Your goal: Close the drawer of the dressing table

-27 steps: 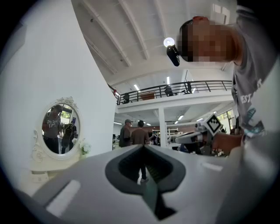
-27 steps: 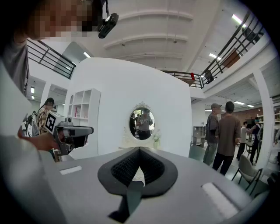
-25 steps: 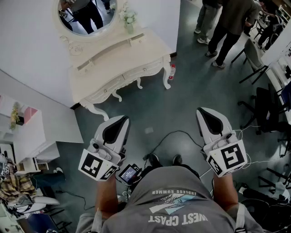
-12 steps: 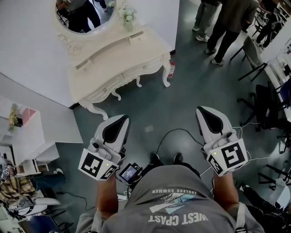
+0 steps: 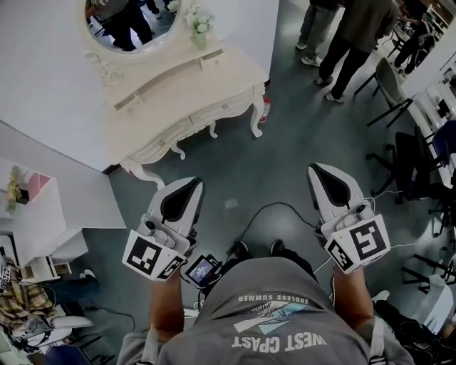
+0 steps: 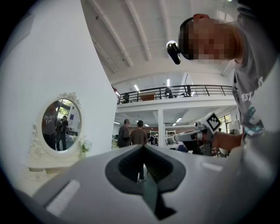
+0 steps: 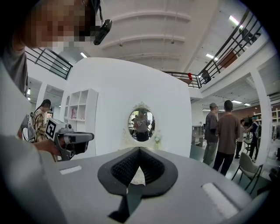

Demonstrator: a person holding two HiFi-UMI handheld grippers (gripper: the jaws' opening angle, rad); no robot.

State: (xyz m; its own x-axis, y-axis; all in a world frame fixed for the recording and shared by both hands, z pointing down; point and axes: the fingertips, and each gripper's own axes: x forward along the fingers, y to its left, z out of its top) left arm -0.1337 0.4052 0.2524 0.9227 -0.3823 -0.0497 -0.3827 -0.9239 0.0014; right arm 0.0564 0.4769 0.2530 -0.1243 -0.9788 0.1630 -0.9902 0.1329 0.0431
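Observation:
The cream dressing table [image 5: 178, 100] stands against the white wall at the upper left, with its oval mirror [image 5: 132, 21] above it. Two front drawers [image 5: 221, 110] look flush. A small drawer [image 5: 212, 58] at the right end of the raised shelf seems to stick out a little. My left gripper [image 5: 187, 187] and right gripper [image 5: 317, 173] hang over the floor well short of the table, both shut and empty. In the right gripper view the mirror [image 7: 141, 124] is straight ahead beyond the closed jaws [image 7: 139, 151]. In the left gripper view the mirror [image 6: 61, 127] lies off to the left of the gripper [image 6: 143, 148].
A bottle [image 5: 265, 110] stands by the table's right leg. A white shelf unit [image 5: 43, 214] is at the left. People [image 5: 349, 43] stand at the upper right, with chairs [image 5: 410, 157] along the right side. A black cable [image 5: 271, 210] runs over the floor by the person's feet.
The dressing table has drifted slightly up and left in the head view. Both grippers keep the same pose and stay shut.

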